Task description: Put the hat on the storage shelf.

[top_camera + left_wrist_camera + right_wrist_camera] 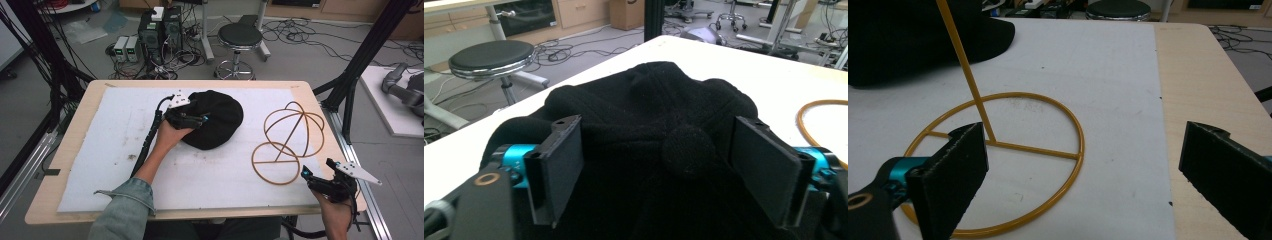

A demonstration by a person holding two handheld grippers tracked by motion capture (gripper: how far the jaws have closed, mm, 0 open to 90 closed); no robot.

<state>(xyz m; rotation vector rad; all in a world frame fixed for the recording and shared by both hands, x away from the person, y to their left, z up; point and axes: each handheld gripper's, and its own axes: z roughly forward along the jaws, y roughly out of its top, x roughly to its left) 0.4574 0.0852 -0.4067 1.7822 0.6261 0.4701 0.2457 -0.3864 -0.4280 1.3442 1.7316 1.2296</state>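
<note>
Over the black hat (644, 150), the left hand-held gripper (664, 170) gapes wide, holding nothing.

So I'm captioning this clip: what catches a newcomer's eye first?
The black hat at the middle of the white mat, with the left gripper open astride its crown. Then the gold wire stand to its right, its ring base just ahead of the open right gripper at the table's near right corner.

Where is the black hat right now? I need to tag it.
In the high view the black hat lies mid-table on the white mat, left of the wire stand, with the left gripper open at its near-left edge.
</note>
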